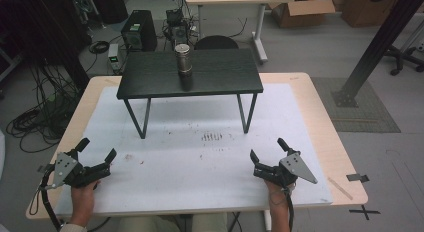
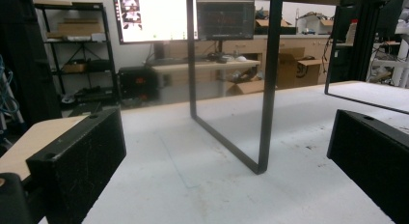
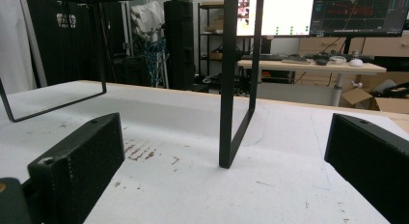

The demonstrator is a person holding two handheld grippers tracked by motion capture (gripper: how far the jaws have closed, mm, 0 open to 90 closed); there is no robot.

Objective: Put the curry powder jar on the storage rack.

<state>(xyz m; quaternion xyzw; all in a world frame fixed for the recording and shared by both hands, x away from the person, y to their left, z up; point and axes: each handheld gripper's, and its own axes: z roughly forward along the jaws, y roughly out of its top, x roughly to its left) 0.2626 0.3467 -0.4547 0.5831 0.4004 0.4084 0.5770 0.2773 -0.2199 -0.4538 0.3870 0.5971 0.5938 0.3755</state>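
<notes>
A metal cup (image 1: 183,59) stands upright on the top of a small black table (image 1: 220,74) whose thin legs rest on the white mat (image 1: 200,157). My left gripper (image 1: 96,149) rests at the mat's near left corner, jaws wide apart with nothing between them. At the near right my right gripper (image 1: 266,148) is open too, empty. In the left gripper view the black table's leg frame (image 2: 263,137) stands ahead between the fingers (image 2: 77,161). In the right gripper view another leg frame (image 3: 231,137) stands ahead past the fingers (image 3: 77,161).
The white mat covers a light wooden table (image 1: 320,122). Brown stains (image 1: 212,137) mark the mat's middle. Beyond lie a computer tower (image 1: 139,29), cables, a desk, cardboard boxes (image 1: 300,12) and a black slanted post (image 1: 375,42) at the right.
</notes>
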